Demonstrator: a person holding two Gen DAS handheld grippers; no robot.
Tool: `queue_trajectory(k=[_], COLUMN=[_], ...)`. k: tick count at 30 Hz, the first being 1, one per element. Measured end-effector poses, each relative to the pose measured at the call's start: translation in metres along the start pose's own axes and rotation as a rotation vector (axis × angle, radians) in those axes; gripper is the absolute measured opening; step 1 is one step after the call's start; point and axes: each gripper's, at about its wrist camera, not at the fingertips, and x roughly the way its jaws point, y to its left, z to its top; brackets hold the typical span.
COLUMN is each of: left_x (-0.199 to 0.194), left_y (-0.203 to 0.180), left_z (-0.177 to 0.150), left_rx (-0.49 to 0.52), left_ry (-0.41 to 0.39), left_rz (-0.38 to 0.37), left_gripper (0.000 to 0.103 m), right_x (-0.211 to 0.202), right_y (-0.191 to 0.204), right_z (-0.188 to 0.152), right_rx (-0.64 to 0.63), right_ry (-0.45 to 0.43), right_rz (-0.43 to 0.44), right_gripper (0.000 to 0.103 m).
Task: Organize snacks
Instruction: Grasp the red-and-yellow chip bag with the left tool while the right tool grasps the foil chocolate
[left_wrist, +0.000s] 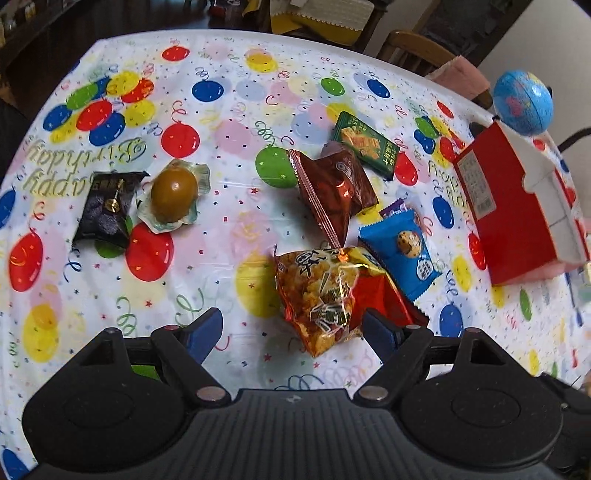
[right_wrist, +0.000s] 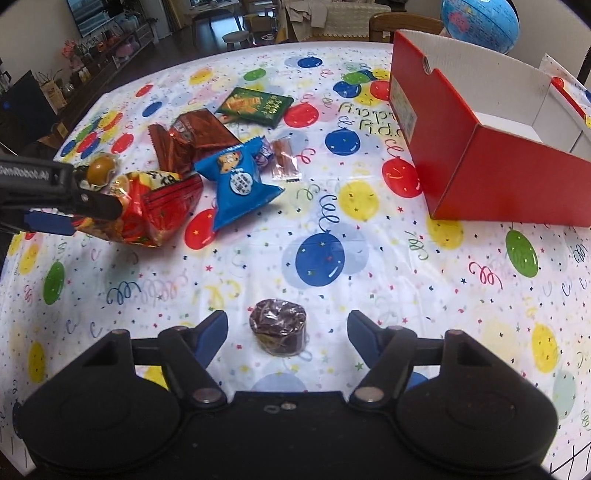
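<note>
Left wrist view: the left gripper (left_wrist: 293, 330) hangs over the balloon tablecloth (left_wrist: 221, 122), jaws spread wide, the orange snack bag (left_wrist: 321, 295) lying between the fingers with no pad pressing it. At one o'clock sits the blue cookie pack (left_wrist: 400, 254), at ten o'clock the wrapped egg (left_wrist: 173, 195), and at three o'clock the red box (left_wrist: 517, 210).

Right wrist view: the right gripper (right_wrist: 288, 332) straddles the small round wrapped cake (right_wrist: 277, 326), jaws apart, clear gaps either side. Red box (right_wrist: 491, 177) at two o'clock, snack pile at eleven.
</note>
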Motion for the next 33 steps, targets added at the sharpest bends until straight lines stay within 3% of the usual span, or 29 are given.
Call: queue_trajectory(k=[6, 13, 17, 28, 33], left_x=[0.008, 0.003, 0.001, -0.018, -0.038], left_y=[0.007, 0.006, -0.002, -0.01, -0.02], left_z=[0.003, 0.002, -0.001, -0.012, -0.017], left_rx=[-0.052, -0.075, -0.033, 0.007, 0.025], left_ry=[0.017, 0.008, -0.002, -0.047, -0.079], left_rz=[-0.036, -0.096, -0.077, 0.006, 0.005], left_gripper=[0.081, 0.037, 0.024, 0.019, 0.019], right_x=[0.007, 0.009, 0.008, -0.021, -0.043], right_y=[-0.002, 0.002, 0.002, -0.005, -0.006], right_z=[0.001, 0.0, -0.001, -0.003, 0.002], right_rx=[0.007, -0.003, -0.006, 0.011, -0.016], right_ry=[0.017, 0.02, 0.015, -0.039, -0.091], right_rz=[-0.004, 0.017, 0.009, 0.001, -0.001], right_gripper=[0.057, 0.034, 0.033, 0.033, 0.033])
